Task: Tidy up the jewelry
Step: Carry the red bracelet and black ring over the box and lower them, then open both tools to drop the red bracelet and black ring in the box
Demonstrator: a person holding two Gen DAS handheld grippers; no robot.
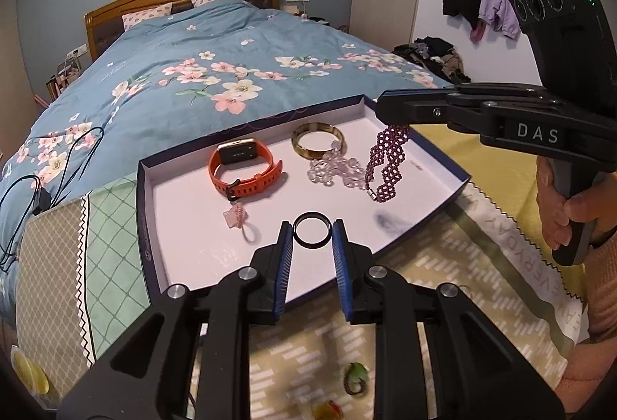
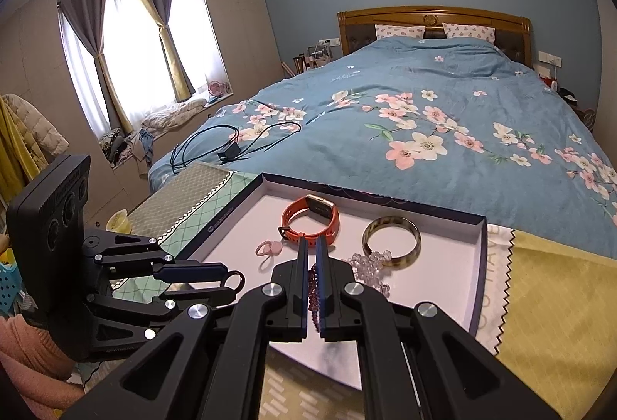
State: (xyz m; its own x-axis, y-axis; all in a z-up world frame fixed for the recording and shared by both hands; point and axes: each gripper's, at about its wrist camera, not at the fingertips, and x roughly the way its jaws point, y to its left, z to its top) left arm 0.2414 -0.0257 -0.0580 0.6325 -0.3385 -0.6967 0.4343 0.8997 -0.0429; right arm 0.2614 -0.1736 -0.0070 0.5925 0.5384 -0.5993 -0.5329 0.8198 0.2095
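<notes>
Pinched between the narrow blue pads of the right gripper is a purple beaded necklace; one end is clamped at the fingertips and the rest is draped down onto the floor of a shallow white tray with dark walls. In the left wrist view this gripper is seen reaching in from the right above the tray's far right corner, the beads hanging from its tip.

A black ring is bracketed by the left gripper, whose fingers are spread on either side of it. Whether the pads are touching the ring cannot be told; the ring is seen over the near part of the tray.

Ahead of the left gripper and slightly to its left, an orange watch is laid in the tray. A small pink charm on a loop is found just nearer than the watch. Ahead and to the right, a brown bangle is set near the far wall, and a string of clear beads is piled against it, touching the purple necklace.

Below the left gripper, outside the tray, a green ring is seen on the patterned cloth. Beyond the tray, a bed with a blue flowered quilt is spread.
</notes>
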